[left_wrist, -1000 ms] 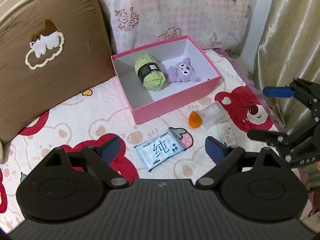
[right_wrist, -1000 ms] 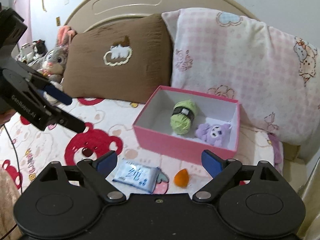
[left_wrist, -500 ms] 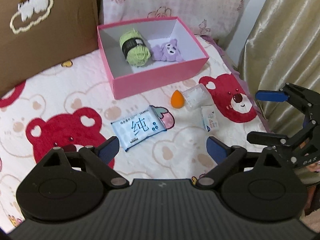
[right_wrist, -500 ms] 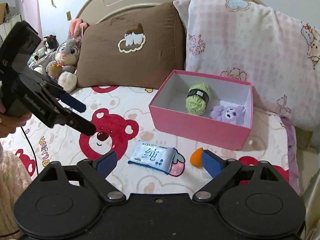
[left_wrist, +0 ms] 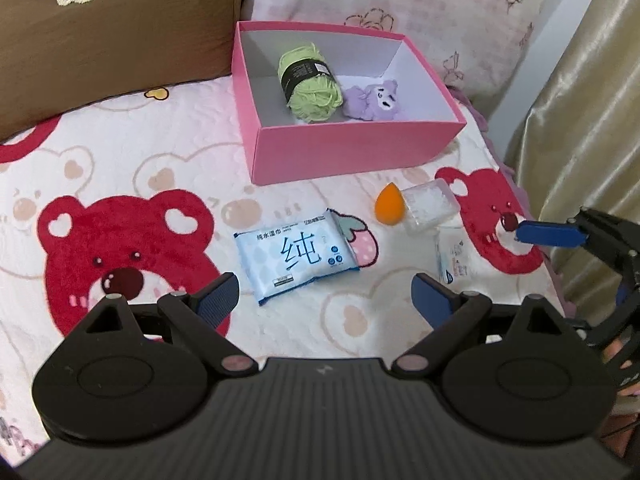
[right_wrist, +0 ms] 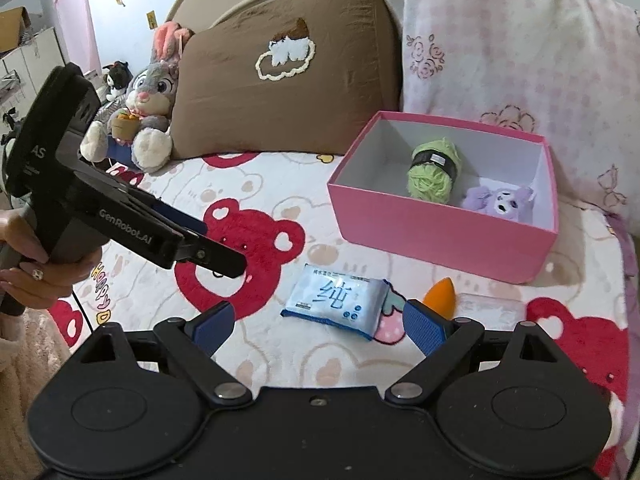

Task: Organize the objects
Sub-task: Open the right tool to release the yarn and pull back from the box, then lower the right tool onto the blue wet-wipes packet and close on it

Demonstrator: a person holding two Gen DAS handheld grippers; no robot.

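Note:
A pink box (left_wrist: pixel 352 152) on the bed holds a green yarn ball (left_wrist: pixel 310 80) and a purple plush (left_wrist: pixel 374 100); it also shows in the right wrist view (right_wrist: pixel 440 236). In front of it lie a blue wet-wipes pack (left_wrist: pixel 296 256), an orange sponge (left_wrist: pixel 389 204), a clear plastic case (left_wrist: pixel 430 206) and a small white packet (left_wrist: pixel 452 258). My left gripper (left_wrist: pixel 324 296) is open and empty, just short of the wipes pack. My right gripper (right_wrist: pixel 316 324) is open and empty, near the wipes pack (right_wrist: pixel 338 300) and the sponge (right_wrist: pixel 440 296).
A brown pillow (right_wrist: pixel 280 80) and a pink checked pillow (right_wrist: pixel 520 52) stand behind the box. A grey rabbit plush (right_wrist: pixel 148 100) sits at the far left. A beige curtain (left_wrist: pixel 580 100) hangs at the bed's right edge. The bedspread (left_wrist: pixel 120 200) has red bear prints.
Both grippers have moved forward and lower toward the items in front of the box. The wipes pack now lies just ahead of the left fingers. Both stay open.

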